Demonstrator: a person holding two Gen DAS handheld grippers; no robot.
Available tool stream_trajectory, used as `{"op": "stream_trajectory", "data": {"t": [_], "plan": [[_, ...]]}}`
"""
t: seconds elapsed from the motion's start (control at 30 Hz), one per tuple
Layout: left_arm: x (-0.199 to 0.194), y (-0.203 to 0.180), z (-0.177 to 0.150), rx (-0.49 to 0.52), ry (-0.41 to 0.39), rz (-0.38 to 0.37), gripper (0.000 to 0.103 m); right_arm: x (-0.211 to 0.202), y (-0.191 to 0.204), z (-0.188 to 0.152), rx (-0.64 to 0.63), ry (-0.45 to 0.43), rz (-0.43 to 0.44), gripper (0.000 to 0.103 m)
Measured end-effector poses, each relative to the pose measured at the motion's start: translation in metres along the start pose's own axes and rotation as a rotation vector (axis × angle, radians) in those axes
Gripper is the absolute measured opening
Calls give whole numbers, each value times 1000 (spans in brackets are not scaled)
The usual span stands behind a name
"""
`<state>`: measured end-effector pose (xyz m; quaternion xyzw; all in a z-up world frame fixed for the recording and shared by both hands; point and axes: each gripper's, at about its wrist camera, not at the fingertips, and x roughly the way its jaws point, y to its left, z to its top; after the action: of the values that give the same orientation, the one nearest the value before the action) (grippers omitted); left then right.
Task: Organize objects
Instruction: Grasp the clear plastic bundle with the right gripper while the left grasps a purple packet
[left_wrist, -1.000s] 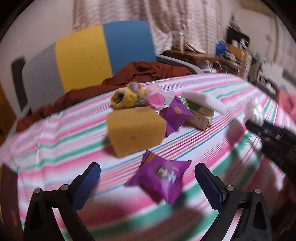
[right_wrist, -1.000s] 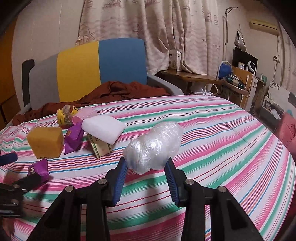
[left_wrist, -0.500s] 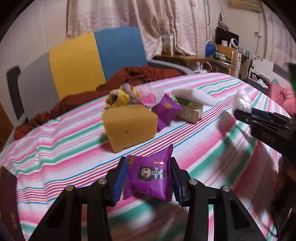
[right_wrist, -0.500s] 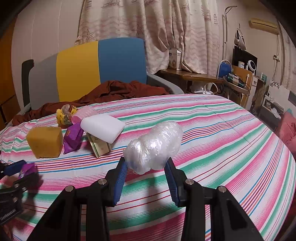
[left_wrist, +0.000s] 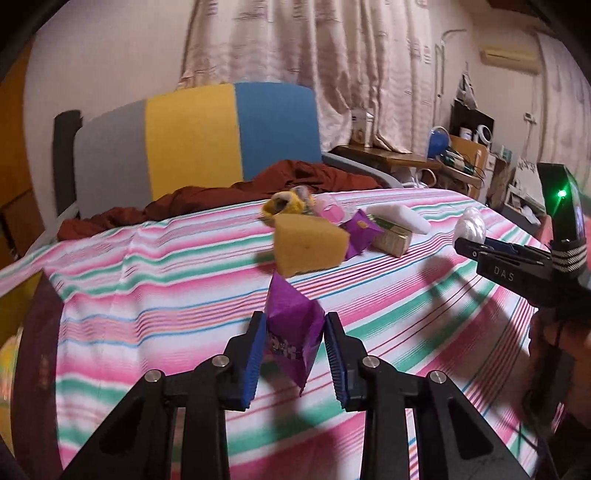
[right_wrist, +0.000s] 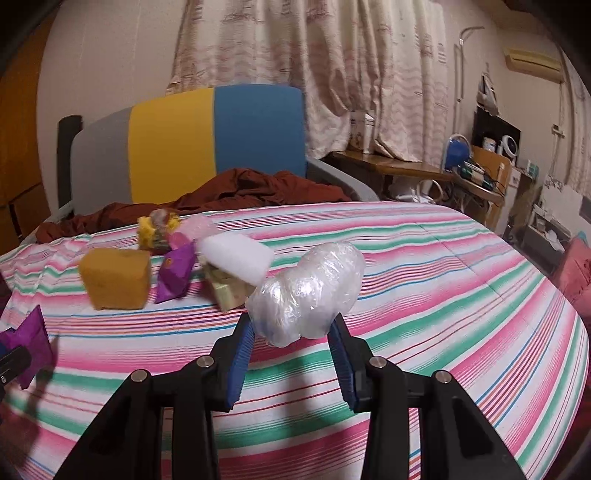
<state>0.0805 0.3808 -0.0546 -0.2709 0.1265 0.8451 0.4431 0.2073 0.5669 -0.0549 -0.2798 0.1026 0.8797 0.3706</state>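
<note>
My left gripper (left_wrist: 294, 354) is shut on a purple snack packet (left_wrist: 291, 328) and holds it above the striped cloth (left_wrist: 166, 280). The packet also shows at the left edge of the right wrist view (right_wrist: 31, 338). My right gripper (right_wrist: 291, 354) is shut on a clear plastic-wrapped bundle (right_wrist: 308, 293), held above the cloth; the bundle also shows in the left wrist view (left_wrist: 470, 229). A yellow sponge block (left_wrist: 309, 248) lies on the cloth ahead, with a second purple packet (left_wrist: 360, 230), a green box (left_wrist: 391, 240) and a white foam block (left_wrist: 400, 218) beside it.
A yellow toy (left_wrist: 286, 203) and a pink cup (left_wrist: 330, 212) lie behind the sponge. A brown-red cloth (left_wrist: 221, 199) lies at the far edge, before a grey, yellow and blue chair back (left_wrist: 192, 144). A cluttered desk (right_wrist: 424, 170) stands at the right.
My left gripper closed on the purple packet and lifted it off the cloth. My right gripper kept its hold on the plastic bundle and shifted a little.
</note>
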Motion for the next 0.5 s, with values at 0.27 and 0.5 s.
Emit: {"op": "stream_trajectory", "data": {"t": [0.27,0.5], "plan": [[-19,28,-16,-104,-19,18,32,-23,67,-5,-95,-12,111,41],[-36,45,-21,-139,-40,6,32,-36,111,-7,43,-3,256,41]]}}
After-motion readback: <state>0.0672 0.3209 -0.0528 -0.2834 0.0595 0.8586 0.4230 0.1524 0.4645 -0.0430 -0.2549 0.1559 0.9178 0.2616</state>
